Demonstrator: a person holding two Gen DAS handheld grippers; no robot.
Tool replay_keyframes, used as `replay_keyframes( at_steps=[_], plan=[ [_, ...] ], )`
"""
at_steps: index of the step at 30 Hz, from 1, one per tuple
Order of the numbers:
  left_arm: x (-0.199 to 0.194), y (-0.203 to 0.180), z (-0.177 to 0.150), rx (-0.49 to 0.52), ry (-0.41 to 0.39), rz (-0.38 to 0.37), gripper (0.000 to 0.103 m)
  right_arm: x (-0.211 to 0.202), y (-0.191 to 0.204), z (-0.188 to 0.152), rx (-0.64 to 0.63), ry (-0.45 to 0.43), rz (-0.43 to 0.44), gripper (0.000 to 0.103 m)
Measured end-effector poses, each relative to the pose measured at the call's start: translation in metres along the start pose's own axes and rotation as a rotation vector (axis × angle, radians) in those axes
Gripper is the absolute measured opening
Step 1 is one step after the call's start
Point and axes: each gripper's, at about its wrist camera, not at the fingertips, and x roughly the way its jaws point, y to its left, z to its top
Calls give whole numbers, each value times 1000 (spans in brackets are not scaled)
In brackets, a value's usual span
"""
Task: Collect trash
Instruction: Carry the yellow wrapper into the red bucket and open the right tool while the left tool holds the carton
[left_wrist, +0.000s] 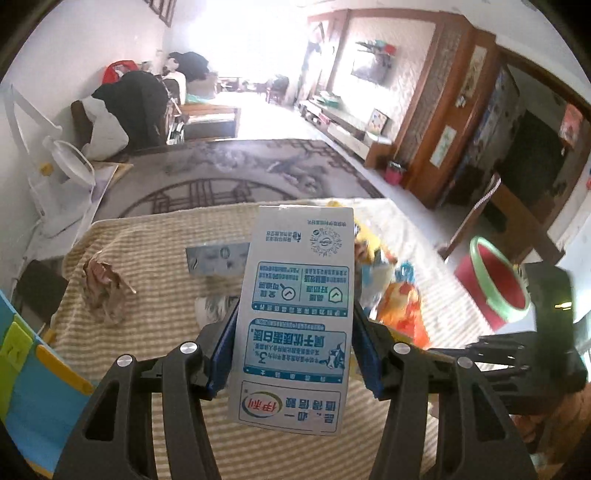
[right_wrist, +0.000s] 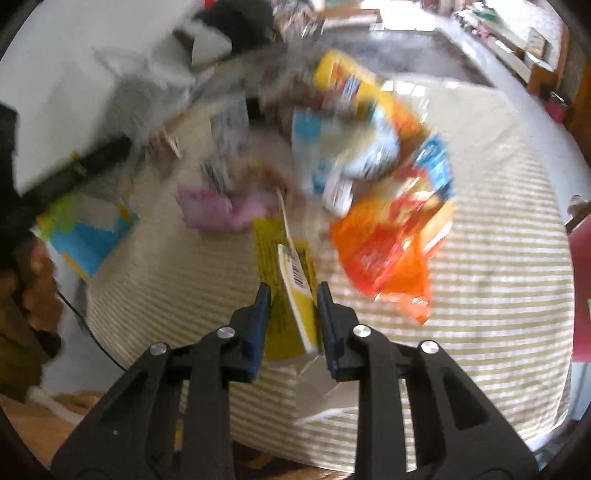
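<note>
My left gripper (left_wrist: 293, 317) is shut on a white and blue milk carton (left_wrist: 295, 317), held upright above the striped table (left_wrist: 155, 236). My right gripper (right_wrist: 293, 295) is shut on a flat yellow carton (right_wrist: 291, 295) with a barcode, just above the table (right_wrist: 498, 295). An orange snack wrapper (right_wrist: 388, 258) and a pile of colourful wrappers (right_wrist: 369, 140) lie beyond it; the pile also shows in the left wrist view (left_wrist: 391, 288). A crumpled brown paper (left_wrist: 103, 288) lies at the table's left. The right wrist view is blurred.
A red bin with a green rim (left_wrist: 495, 280) stands on the floor right of the table. A flat grey-blue pack (left_wrist: 218, 258) lies behind the milk carton. A pink wrapper (right_wrist: 218, 210) lies mid-table. A white fan (left_wrist: 62, 173) stands at the left.
</note>
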Motion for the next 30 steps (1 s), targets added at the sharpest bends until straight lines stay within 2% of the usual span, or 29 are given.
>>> replay_keyframes(
  at_steps=[3,6,11,14,20,26,28,30],
  plan=[
    [3,-7,4,-15,-13,-10,53,-34,-8,6,60,-97,45,24],
    [1,-23,10,0,-45,-22,53,-61,-14,10,70,-182,50,24],
    [1,-55,20,6,-63,-19,53,-87,-40,19,65,-257,18,24],
    [6,-81,23,-3,-66,-8,53,-107,-77,17,101,-286,-2,24],
    [27,-159,23,49,-39,-33,53,-153,-180,8,223,-355,-111,24],
    [55,-240,30,45,-7,-154,53,-180,-272,-2,311,-365,-256,24],
    [61,-270,33,75,-13,-187,53,-184,-292,-6,319,-355,-288,24],
    [67,-297,34,113,-12,-213,53,-186,-307,-6,337,-346,-347,28]
  ],
)
